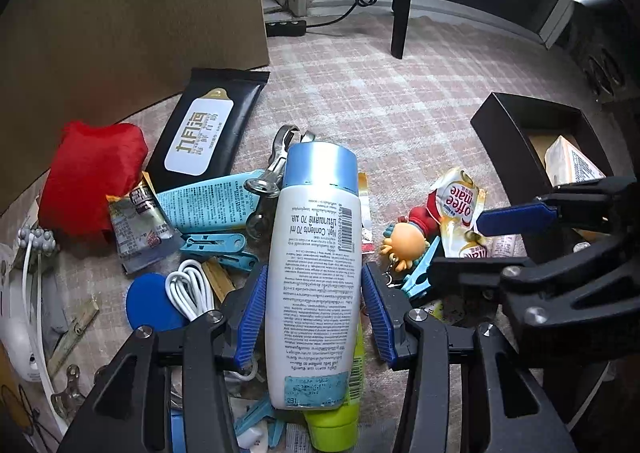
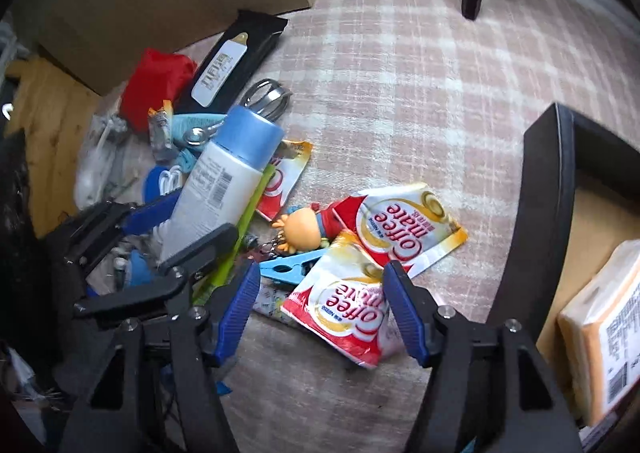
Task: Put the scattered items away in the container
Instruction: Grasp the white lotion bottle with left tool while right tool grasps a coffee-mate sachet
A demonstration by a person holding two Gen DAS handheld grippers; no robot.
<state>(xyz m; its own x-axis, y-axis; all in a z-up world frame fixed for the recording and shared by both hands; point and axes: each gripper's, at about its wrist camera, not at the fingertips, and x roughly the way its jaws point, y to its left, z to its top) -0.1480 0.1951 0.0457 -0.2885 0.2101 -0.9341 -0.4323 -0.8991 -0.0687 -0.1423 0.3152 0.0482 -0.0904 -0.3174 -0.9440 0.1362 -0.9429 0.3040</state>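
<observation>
— Pink checked carpet (image 1: 400, 101) covers the floor, and lots of little things lie in a messy pile on it. Why is that tall white plastic bottle with the blue cap (image 1: 316, 253) sticking up above the pile?

— Because the left gripper (image 1: 316, 309) has it. Its two blue fingers press on both sides of the bottle's middle, so it is clenched tight on it. Holding the middle keeps the bottle from tipping.

— Where should the bottle go?

— Into the black box with the open top (image 1: 516, 149), off to the right. A pale tissue pack (image 1: 572, 165) already sits inside, so I think the tidying has only just begun.

— And the right gripper (image 2: 320, 305)?

— It is spread wide with nothing in it, and hangs over a red and white crinkly creamer packet (image 2: 340, 309). That looks like its next pick. A second packet like it (image 2: 404, 225) lies just beside.

— What else waits?

— A small orange-headed toy figure on a keychain (image 2: 304, 229), a light blue clothes peg (image 2: 288, 265), a black wipes pack (image 1: 208, 133) and a red cloth pouch (image 1: 88, 173). The packets are thin and flat, so they may be slippery to pinch
</observation>
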